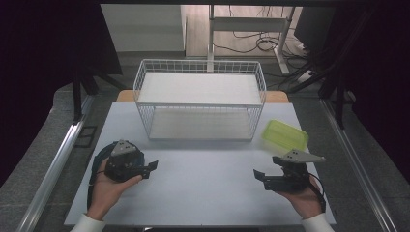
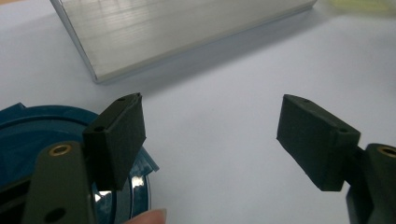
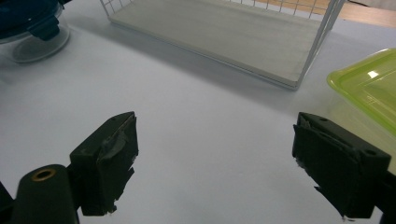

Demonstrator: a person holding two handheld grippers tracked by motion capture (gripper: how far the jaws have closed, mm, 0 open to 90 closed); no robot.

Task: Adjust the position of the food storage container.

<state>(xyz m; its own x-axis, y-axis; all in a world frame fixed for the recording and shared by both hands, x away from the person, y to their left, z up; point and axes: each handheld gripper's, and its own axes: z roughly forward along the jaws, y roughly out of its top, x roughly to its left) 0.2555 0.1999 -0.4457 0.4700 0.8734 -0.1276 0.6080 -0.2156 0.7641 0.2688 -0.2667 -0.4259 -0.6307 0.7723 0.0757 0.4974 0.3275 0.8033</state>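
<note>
Meanwhile, both grippers stand wide open and empty over the white table (image 1: 203,179). A blue-lidded container (image 2: 28,135) sits just behind the left gripper (image 1: 153,166), a green-lidded container (image 3: 369,86) just beyond the right gripper (image 1: 257,175). Each should probably swing square onto its container before closing; the wire shelf rack (image 1: 199,99) waits ahead.

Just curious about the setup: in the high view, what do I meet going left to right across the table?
Blue-lidded container → left gripper → wire shelf → right gripper → green box.
</note>
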